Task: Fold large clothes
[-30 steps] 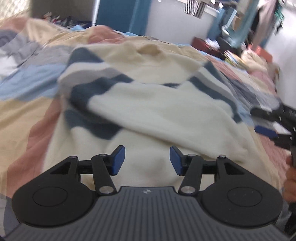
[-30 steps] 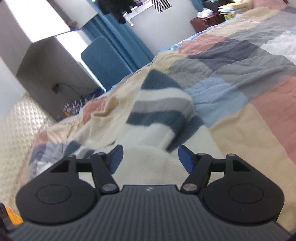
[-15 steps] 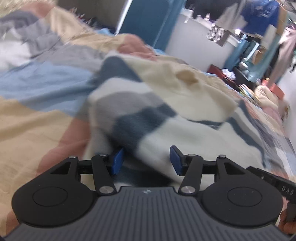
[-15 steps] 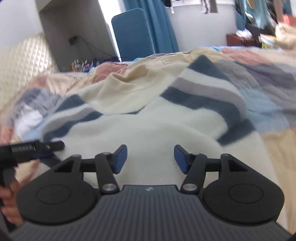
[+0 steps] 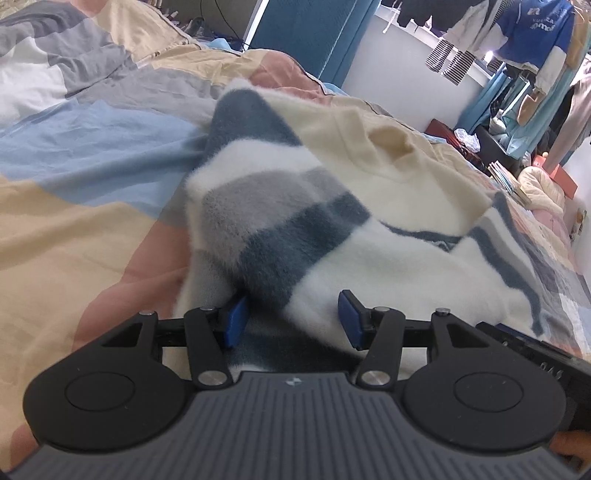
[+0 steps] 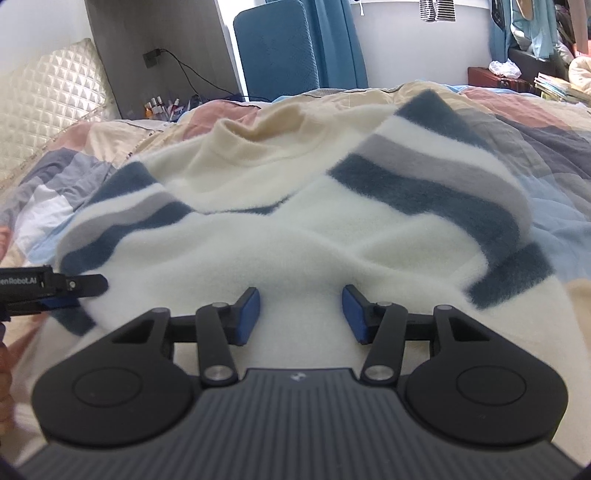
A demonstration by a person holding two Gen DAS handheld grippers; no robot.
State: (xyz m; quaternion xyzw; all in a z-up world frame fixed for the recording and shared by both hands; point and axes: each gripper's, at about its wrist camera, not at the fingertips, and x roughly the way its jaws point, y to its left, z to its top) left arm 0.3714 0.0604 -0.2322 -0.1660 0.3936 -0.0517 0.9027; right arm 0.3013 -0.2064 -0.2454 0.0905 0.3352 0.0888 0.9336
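My left hand-held gripper [image 5: 291,314] sits low at the near edge of the fuzzy striped sweater [image 5: 369,236], its blue pads spread wide. A folded sleeve [image 5: 266,206], banded cream, grey and dark blue, runs from 11 o'clock down into the gap between the pads; the left pad [image 5: 236,319] is half tucked under the sleeve's fold, and the right pad stands clear against cream pile. The pads are not pressed together on the cloth, so I have no hold of it that I can see.

My right hand-held gripper [image 6: 301,314] is likewise parted wide, both pads resting over plain cream fabric at the sweater's [image 6: 295,229] hem side, with nothing pinched between them. From this view the sweater lies spread on the bed's patchwork quilt [image 6: 554,155], collar [image 6: 240,136] at 12 o'clock, one striped sleeve [image 6: 443,184] folded in from 2 o'clock and the other sleeve [image 6: 122,210] from 10 o'clock, so the two slant toward the chest. At 9 o'clock the tip of my left hand-held gripper [image 6: 55,293] pokes in at the sweater's edge.

In the left view the quilt [image 5: 92,158] shows at 9 to 10 o'clock in blue, tan and pink blocks, and my right hand-held gripper's black body [image 5: 532,350] shows at 4 o'clock. A blue chair [image 6: 273,51] stands beyond the bed at 12 o'clock, a quilted headboard [image 6: 48,99] at 10 o'clock, and hanging clothes [image 5: 532,33] at 1 o'clock in the left view.
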